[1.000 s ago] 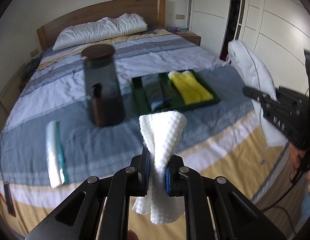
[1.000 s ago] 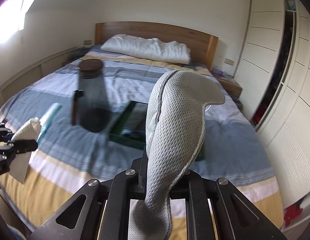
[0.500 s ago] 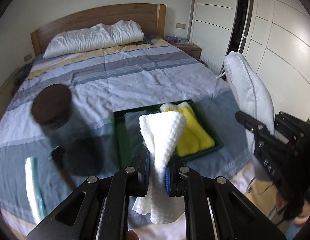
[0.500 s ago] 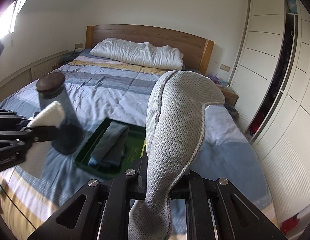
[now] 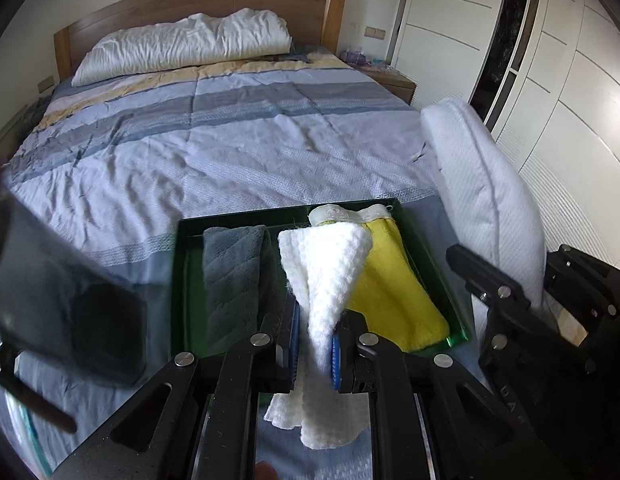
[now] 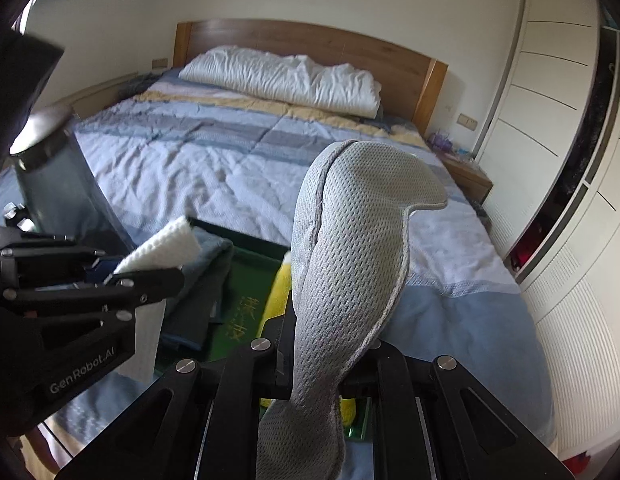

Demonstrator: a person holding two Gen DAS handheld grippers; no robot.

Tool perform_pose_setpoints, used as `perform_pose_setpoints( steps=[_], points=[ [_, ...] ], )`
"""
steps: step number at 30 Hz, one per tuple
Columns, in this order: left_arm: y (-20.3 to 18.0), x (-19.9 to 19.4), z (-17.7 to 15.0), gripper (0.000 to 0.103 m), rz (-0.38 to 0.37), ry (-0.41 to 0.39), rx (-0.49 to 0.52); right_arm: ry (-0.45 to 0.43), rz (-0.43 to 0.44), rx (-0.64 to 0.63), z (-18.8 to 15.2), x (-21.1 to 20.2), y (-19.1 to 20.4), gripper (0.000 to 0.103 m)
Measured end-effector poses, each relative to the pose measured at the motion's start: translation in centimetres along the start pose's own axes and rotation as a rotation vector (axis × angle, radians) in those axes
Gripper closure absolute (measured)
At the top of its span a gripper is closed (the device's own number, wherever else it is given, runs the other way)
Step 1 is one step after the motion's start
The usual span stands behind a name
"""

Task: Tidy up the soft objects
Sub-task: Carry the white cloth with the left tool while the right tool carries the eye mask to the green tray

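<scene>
My left gripper (image 5: 314,344) is shut on a white knitted cloth (image 5: 326,276) that stands up between its blue pads and hangs below them. It hovers just above the near edge of a dark green tray (image 5: 181,280) on the bed. A folded grey towel (image 5: 229,280) and a yellow cloth (image 5: 394,292) lie in that tray. My right gripper (image 6: 316,364) is shut on a grey mesh cloth (image 6: 350,260) that rises upright from its jaws. It is over the tray's (image 6: 245,316) right end, and the left gripper (image 6: 149,280) shows at its left.
A dark smoky jar (image 5: 57,304) with a brown lid (image 6: 41,132) stands on the bed left of the tray. A white pillow (image 5: 185,48) lies at the wooden headboard (image 5: 197,0). White wardrobe doors (image 5: 570,80) line the right wall beside a nightstand (image 5: 390,80).
Both grippers have moved forward and down over the bed towards the tray, each keeping its cloth. The tray now sits right under them and the jar has slid to the left edge.
</scene>
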State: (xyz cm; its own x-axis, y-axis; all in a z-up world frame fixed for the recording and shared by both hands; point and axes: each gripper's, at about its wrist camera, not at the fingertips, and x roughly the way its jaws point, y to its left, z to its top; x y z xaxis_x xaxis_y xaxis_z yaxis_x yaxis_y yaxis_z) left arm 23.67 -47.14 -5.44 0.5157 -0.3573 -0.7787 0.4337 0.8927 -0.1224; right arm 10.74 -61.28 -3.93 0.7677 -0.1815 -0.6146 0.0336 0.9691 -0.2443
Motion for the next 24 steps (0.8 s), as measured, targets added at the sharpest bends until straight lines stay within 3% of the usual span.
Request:
perform_pose_setpoints(
  steps=[9,16,24],
  points=[
    [-0.9,4.5,1.0,0.093,-0.008,0.033,0.011,0.077,0.010,-0.008,1.0,5.7,-2.5,0.091],
    [-0.5,5.2,0.7,0.093,0.020,0.040,0.008,0.089,0.020,-0.021,1.3,8.2,-2.3,0.091],
    [1.2,5.7,0.9,0.093,-0.005,0.045,-0.033,0.106,0.026,-0.019,0.3,9.8,-2.2,0.091]
  ],
)
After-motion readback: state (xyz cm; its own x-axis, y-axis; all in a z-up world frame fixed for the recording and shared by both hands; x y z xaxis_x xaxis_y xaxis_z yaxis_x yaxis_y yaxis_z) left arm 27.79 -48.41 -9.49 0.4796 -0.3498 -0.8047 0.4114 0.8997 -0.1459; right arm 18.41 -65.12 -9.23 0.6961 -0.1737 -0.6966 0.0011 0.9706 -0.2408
